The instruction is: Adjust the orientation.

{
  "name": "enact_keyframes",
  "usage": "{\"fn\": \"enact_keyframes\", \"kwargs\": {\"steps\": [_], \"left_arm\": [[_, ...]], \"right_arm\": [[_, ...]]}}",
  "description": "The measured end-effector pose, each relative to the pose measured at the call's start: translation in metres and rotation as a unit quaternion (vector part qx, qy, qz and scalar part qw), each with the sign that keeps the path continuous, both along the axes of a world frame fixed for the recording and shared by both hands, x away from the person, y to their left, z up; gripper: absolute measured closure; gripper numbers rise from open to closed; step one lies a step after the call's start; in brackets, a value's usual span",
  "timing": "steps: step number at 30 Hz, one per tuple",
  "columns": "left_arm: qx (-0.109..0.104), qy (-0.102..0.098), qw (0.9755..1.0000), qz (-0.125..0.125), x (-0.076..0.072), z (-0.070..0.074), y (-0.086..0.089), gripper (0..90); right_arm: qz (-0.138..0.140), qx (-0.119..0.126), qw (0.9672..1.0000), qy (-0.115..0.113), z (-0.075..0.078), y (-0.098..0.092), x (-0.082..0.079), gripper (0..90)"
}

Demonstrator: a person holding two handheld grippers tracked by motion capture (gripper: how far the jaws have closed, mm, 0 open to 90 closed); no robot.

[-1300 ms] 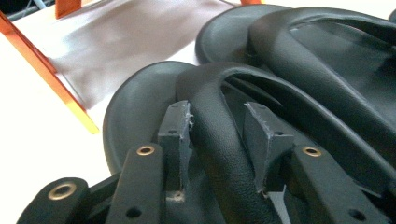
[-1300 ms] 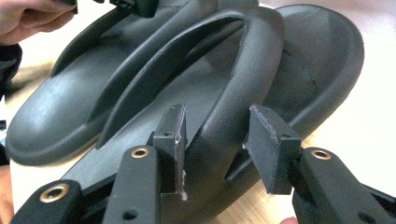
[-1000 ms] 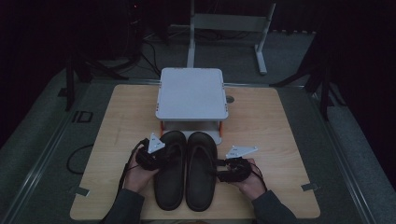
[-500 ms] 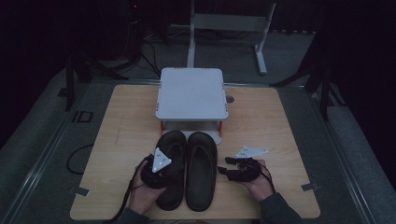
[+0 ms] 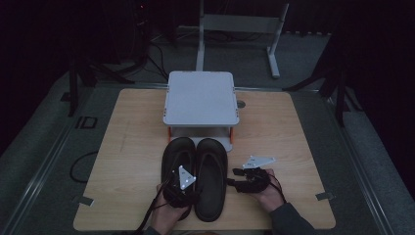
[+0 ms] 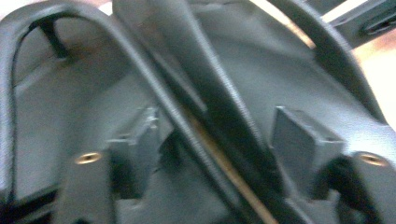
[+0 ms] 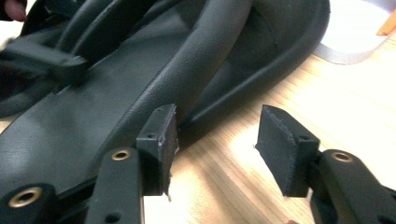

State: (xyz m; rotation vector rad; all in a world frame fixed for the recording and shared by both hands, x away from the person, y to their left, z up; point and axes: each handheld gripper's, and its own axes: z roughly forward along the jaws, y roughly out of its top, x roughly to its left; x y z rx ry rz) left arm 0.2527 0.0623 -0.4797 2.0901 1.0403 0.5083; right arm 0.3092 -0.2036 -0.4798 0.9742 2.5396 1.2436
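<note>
Two black sandals lie side by side on the wooden table, the left sandal (image 5: 177, 149) and the right sandal (image 5: 212, 169), toes toward a white stand. My left gripper (image 5: 179, 187) is over the heel half of the left sandal. In the left gripper view the left gripper (image 6: 217, 140) is open, and a sandal strap (image 6: 187, 107) runs between its pads; the picture is blurred. My right gripper (image 5: 234, 177) rests on the table just right of the right sandal. The right gripper (image 7: 224, 140) is open, its left pad (image 7: 159, 135) against the sandal's edge (image 7: 233, 93), with bare wood between the pads.
A white two-level stand (image 5: 200, 98) with orange feet sits just beyond the sandals' toes. The wooden table (image 5: 132, 147) has bare areas to the left and right. Cables lie on the floor at the left (image 5: 80, 166).
My left gripper has moved from the left sandal's outer side onto its heel half. Both hands have drawn back toward the near edge, and the right gripper sits slightly farther from the right sandal.
</note>
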Motion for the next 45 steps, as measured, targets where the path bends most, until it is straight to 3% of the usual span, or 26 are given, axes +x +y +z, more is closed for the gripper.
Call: {"fn": "enact_keyframes", "kwargs": {"steps": [6, 9, 16, 20, 24, 30, 39, 45], "left_arm": [[-0.007, 0.009, 0.9999, 0.006, -0.002, 0.002, 0.004, 46.2], [0.006, 0.011, 0.9999, 0.006, -0.005, 0.004, 0.005, 51.8], [0.015, 0.009, 0.9997, 0.017, -0.011, 0.005, 0.021, 61.4], [0.029, 0.008, 0.9993, 0.024, -0.017, 0.006, 0.039, 63.5], [0.018, 0.010, 0.9992, 0.034, -0.018, 0.005, 0.050, 62.1], [0.019, -0.001, 0.9986, 0.050, -0.017, 0.004, 0.044, 60.5], [-0.004, 0.001, 0.9973, 0.073, -0.010, 0.000, 0.041, 60.7], [0.001, 0.001, 0.9973, 0.073, -0.010, 0.001, 0.041, 67.9]], "right_arm": [[0.012, 0.005, 0.9999, -0.006, 0.001, 0.002, -0.001, 47.8], [0.010, 0.007, 0.9999, -0.006, 0.002, 0.001, -0.001, 47.7], [-0.002, 0.012, 0.9999, -0.007, 0.002, -0.004, 0.001, 47.7], [-0.002, 0.010, 0.9999, -0.005, 0.001, -0.003, 0.002, 47.5], [-0.005, 0.010, 0.9999, -0.004, 0.000, -0.004, 0.003, 47.4], [-0.006, 0.009, 0.9999, -0.004, 0.000, -0.004, 0.003, 47.4], [-0.011, 0.011, 0.9999, -0.002, -0.001, -0.006, 0.005, 47.4], [-0.014, 0.012, 0.9998, -0.003, -0.002, -0.008, 0.005, 47.4]]}}
